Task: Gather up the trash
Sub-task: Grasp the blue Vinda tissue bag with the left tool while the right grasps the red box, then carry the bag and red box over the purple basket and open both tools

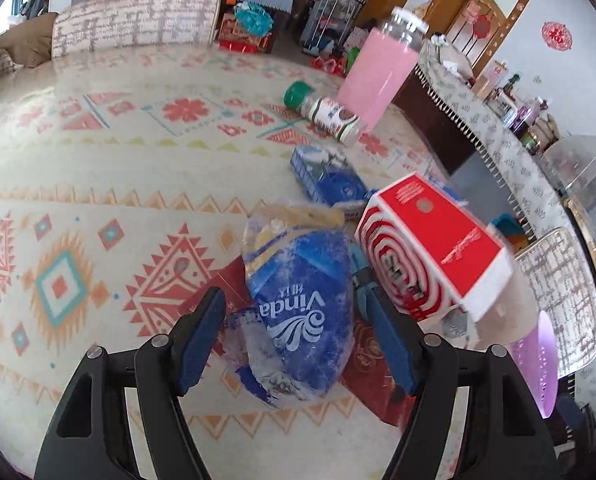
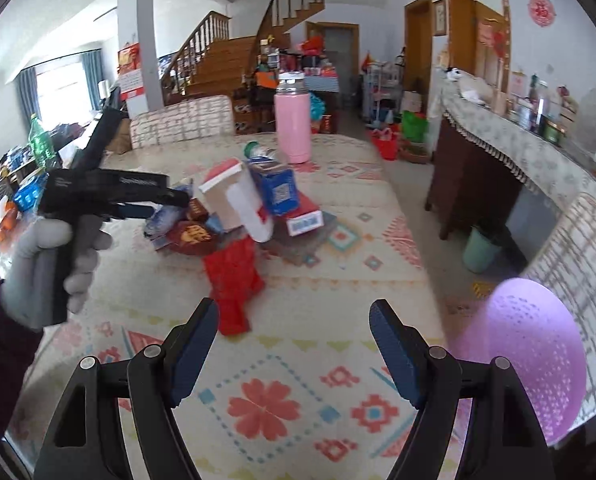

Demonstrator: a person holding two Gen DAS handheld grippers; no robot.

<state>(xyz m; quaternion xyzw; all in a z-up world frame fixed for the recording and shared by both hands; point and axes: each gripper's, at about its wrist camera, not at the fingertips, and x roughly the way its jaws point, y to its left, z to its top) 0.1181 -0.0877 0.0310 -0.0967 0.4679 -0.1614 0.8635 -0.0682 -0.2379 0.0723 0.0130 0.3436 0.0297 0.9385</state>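
A crumpled blue Vinda tissue wrapper (image 1: 298, 312) lies on the patterned table, between the spread fingers of my left gripper (image 1: 298, 344), which is open around it. A red and white box (image 1: 430, 248) stands just to its right, a blue carton (image 1: 326, 176) behind it. In the right wrist view the trash pile sits mid-table: red-white box (image 2: 234, 200), blue carton (image 2: 278, 188), crumpled red wrapper (image 2: 234, 276). My left gripper (image 2: 150, 204) shows there, held by a gloved hand, at the pile's left side. My right gripper (image 2: 294, 340) is open and empty, above the table near the red wrapper.
A pink bottle (image 1: 378, 76) stands at the far edge, a green-capped spice jar (image 1: 326, 112) lies beside it. A purple perforated basket (image 2: 538, 356) sits at the table's right edge. Chairs (image 2: 182, 120) stand around the table. A sideboard (image 2: 498, 168) runs along the right wall.
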